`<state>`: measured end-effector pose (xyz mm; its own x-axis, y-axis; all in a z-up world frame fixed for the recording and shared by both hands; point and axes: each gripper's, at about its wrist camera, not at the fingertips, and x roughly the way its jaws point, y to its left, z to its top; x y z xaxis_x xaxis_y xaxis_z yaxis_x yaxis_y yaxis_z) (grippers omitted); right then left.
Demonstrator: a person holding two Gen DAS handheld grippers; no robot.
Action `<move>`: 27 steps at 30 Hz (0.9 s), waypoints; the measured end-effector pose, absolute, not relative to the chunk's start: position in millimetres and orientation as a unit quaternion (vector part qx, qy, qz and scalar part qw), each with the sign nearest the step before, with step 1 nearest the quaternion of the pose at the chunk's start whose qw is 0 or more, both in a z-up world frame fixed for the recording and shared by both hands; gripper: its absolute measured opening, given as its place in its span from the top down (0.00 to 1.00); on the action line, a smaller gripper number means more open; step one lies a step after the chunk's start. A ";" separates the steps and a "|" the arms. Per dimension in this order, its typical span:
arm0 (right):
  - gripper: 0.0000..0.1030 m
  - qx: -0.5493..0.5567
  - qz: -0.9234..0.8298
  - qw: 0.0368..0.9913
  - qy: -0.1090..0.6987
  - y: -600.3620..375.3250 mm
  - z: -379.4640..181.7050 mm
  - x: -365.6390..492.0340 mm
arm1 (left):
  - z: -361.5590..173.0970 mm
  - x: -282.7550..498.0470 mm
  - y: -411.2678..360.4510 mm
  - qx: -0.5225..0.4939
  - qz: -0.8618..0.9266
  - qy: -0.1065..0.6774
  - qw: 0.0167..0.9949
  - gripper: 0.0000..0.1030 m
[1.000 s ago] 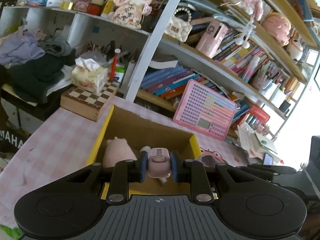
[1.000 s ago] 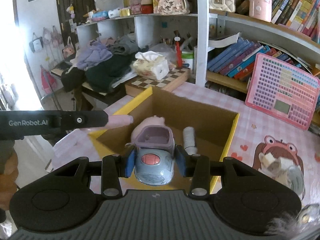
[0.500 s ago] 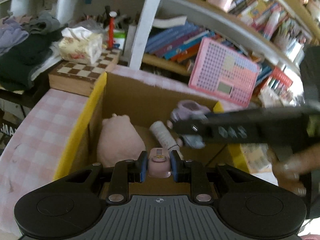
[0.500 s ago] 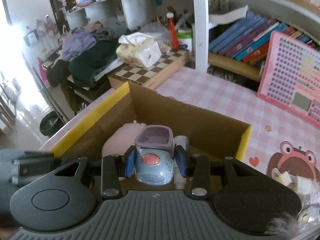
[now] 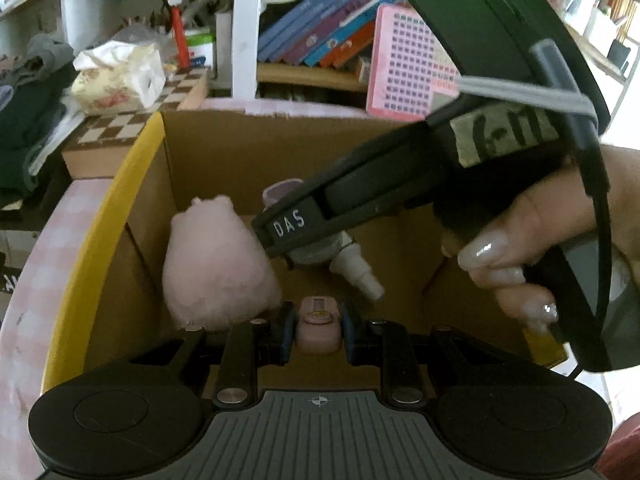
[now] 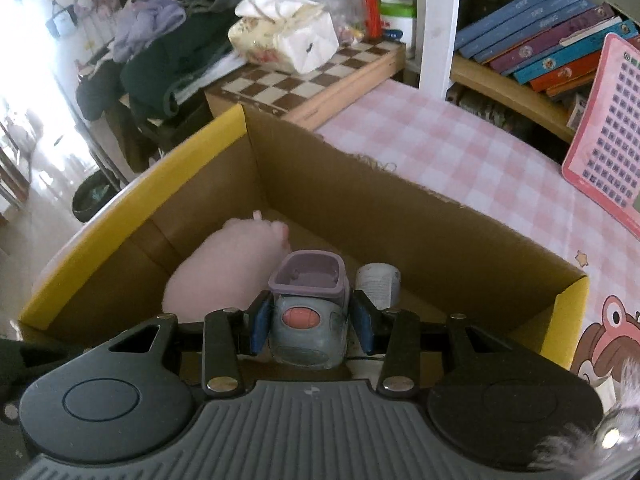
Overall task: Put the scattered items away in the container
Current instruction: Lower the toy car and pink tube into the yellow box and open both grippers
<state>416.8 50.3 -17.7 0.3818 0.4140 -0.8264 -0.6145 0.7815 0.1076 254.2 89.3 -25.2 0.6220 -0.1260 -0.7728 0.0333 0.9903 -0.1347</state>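
A cardboard box with yellow rims [image 5: 104, 216] [image 6: 132, 196] holds a pink plush [image 5: 216, 264] [image 6: 224, 268] and a white bottle [image 5: 356, 268] [image 6: 378, 284]. My left gripper [image 5: 318, 332] is shut on a small pink gadget [image 5: 319, 326] low inside the box, in front of the plush. My right gripper [image 6: 310, 320] is shut on a grey-blue toy car with a purple bed [image 6: 306, 316], held inside the box beside the plush and bottle. In the left wrist view the right gripper's body [image 5: 400, 176] and the hand holding it cross over the box.
The box sits on a pink checked tablecloth [image 6: 440, 148]. A chessboard box [image 6: 320, 80] with a tissue pack [image 6: 288, 40] stands behind it. A pink keyboard toy [image 6: 604, 120] leans at the right. Shelves of books [image 6: 540, 40] run behind. A frog sticker [image 6: 612, 340] lies right.
Both grippers have dropped lower into the box with their items held. The right gripper has come across in front of the left wrist camera.
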 end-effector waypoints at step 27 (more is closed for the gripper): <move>0.42 -0.054 0.285 0.880 0.377 16.6 54.0 350.1 | 25.9 197.5 101.7 -0.080 -0.056 0.341 0.935 0.51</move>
